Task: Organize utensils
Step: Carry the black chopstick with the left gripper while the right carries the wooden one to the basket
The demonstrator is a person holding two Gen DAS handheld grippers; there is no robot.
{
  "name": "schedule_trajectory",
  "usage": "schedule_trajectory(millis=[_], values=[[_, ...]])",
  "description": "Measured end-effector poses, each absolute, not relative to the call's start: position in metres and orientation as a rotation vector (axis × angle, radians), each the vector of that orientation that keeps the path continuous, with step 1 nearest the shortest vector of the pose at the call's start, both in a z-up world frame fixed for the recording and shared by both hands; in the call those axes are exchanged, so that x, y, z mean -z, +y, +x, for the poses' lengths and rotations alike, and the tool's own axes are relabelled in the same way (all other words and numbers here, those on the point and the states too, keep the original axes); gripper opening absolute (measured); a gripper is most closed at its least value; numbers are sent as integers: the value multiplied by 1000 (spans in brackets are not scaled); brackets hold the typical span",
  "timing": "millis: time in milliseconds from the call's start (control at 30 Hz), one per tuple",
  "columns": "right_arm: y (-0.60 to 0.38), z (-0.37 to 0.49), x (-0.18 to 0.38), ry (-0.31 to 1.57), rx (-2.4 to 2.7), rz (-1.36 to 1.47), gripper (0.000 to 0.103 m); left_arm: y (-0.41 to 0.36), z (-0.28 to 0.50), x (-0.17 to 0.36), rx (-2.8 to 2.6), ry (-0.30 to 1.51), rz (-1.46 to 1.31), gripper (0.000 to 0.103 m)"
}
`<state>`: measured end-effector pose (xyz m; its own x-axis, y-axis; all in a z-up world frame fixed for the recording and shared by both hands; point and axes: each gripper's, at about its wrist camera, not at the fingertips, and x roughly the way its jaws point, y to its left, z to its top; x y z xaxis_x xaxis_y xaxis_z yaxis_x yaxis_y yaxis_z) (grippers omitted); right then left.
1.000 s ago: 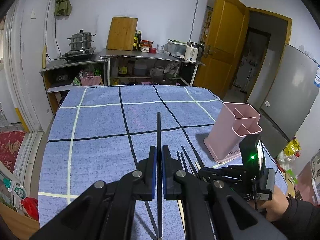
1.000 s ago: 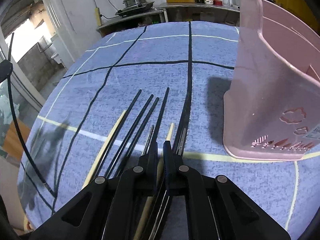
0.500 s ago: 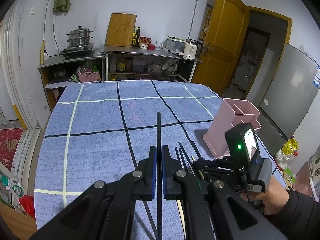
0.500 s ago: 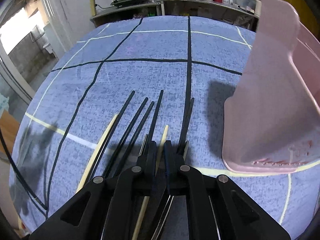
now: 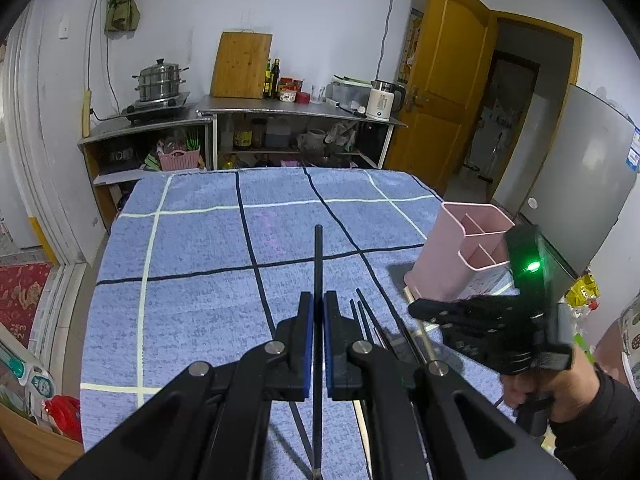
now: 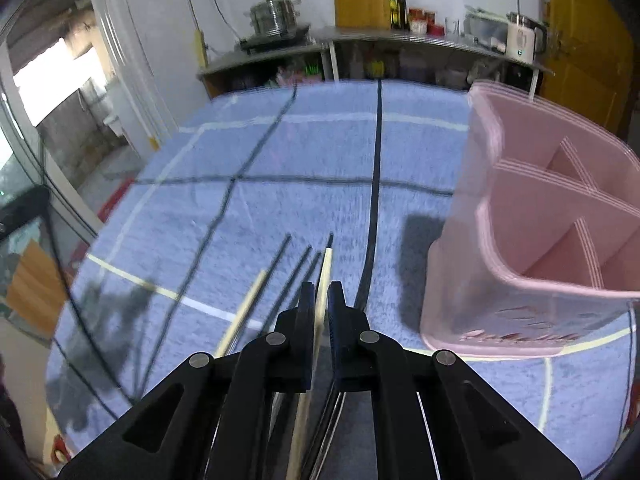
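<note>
While the left tongs [image 5: 316, 312] were pressed together on a black chopstick [image 5: 318, 256], the right tongs [image 6: 319, 300] were pinched on a pale wooden chopstick [image 6: 326, 268]. Both sticks were held with their long axes running forward along the fingers, tips pointing away toward the far edge of the bench [image 5: 192, 264], which was covered by a blue cloth with black and pale lines. Under the right tongs, several more black chopsticks [image 6: 298, 270] and a second pale chopstick [image 6: 250, 300] were seen lying roughly parallel on the cloth, fanned slightly. Just to the right of them a pink utensil holder [image 6: 532, 216] was seen standing upright, divided into compartments, with nothing visible inside. The right-wrist view was blurred. A hand [image 5: 556, 388] in a dark sleeve was seen gripping the right tool.
</note>
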<state>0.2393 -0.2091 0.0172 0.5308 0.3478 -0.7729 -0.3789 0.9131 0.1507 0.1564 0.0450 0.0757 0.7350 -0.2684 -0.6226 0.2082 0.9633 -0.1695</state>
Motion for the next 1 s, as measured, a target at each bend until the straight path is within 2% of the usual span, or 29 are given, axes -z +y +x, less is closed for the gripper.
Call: schedule_trajectory(millis=[367, 1000], values=[[-228, 204, -73, 781, -456, -12, 6, 32, 141, -105, 272, 660, -57, 5], [-289, 169, -131, 637, -402, 35, 6, -18, 148, -148, 386, 631, -42, 5]])
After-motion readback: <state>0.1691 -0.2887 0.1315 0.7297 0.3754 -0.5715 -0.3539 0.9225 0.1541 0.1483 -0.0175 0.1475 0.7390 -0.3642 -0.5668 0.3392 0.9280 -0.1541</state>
